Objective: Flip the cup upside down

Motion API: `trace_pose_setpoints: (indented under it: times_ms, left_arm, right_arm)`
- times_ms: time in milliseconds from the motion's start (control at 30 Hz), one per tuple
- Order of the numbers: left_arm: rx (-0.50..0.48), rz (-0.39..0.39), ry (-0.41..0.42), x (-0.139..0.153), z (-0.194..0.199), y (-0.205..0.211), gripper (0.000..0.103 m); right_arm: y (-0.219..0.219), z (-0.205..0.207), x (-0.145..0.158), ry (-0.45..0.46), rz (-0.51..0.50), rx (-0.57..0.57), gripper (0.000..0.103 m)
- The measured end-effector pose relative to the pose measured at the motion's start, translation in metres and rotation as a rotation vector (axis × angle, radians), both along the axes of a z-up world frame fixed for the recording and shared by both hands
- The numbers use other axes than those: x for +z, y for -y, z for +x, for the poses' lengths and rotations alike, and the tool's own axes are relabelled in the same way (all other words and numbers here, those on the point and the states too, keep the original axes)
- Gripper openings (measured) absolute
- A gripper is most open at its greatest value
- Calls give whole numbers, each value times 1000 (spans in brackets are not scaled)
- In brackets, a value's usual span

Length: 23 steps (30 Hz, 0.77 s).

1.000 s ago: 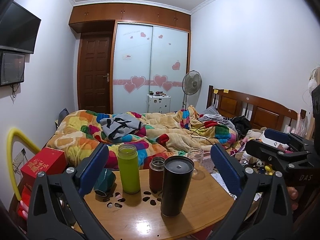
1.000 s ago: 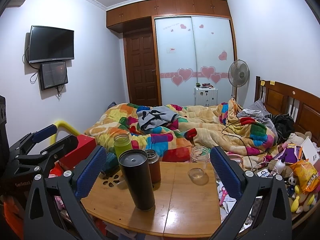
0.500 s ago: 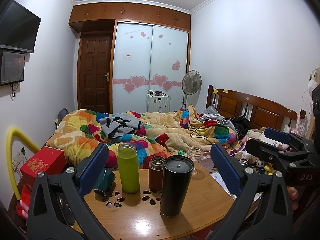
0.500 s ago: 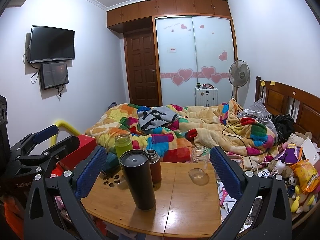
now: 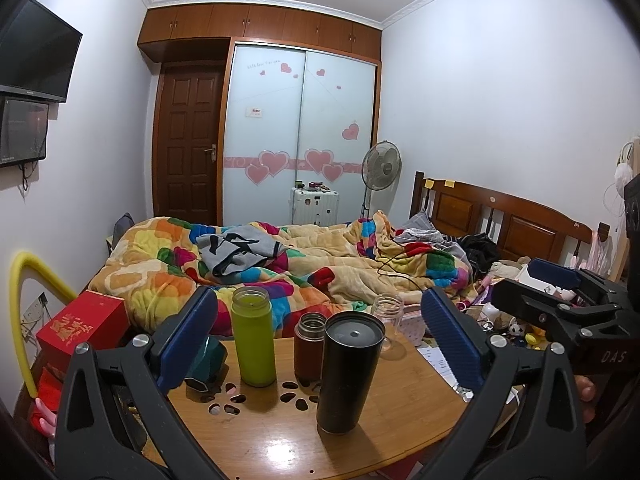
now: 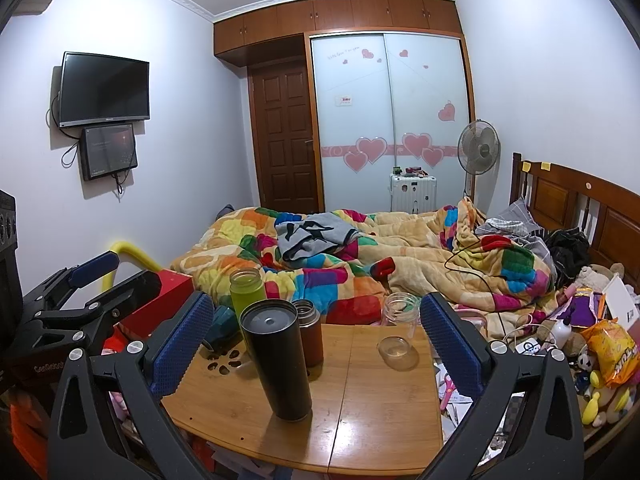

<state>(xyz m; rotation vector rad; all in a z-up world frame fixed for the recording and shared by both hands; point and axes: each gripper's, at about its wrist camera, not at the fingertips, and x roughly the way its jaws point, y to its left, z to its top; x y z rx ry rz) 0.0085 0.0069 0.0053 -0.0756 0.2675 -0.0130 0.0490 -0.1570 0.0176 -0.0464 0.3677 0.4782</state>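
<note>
A tall black cup (image 5: pixel 349 372) stands on the wooden table (image 5: pixel 280 440), its flat end up; it also shows in the right wrist view (image 6: pixel 278 360). Behind it stand a green bottle (image 5: pixel 254 336), a brown bottle (image 5: pixel 309 346) and a clear glass jar (image 5: pixel 387 320). My left gripper (image 5: pixel 320 340) is open and empty, in front of the black cup. My right gripper (image 6: pixel 312 340) is open and empty, held back from the table with the cup left of its centre. Each gripper shows at the edge of the other's view.
A dark teal object (image 5: pixel 206 362) lies at the table's left. A red box (image 5: pixel 80 326) and yellow tube (image 5: pixel 24 312) stand left of the table. A bed with a colourful blanket (image 5: pixel 320 264) lies behind. Toys and snack bags (image 6: pixel 600 344) clutter the right.
Both views have shifted only slightly; the grippers stay open and the cup and bottles have not moved.
</note>
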Motion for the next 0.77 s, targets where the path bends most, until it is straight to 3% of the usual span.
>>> trace_pose_setpoints:
  times_ms: [767]
  left_arm:
    - [-38,-36,-15,-2,6,5,103]
  right_arm:
    - [0,-1,2,-6,4,-5,103]
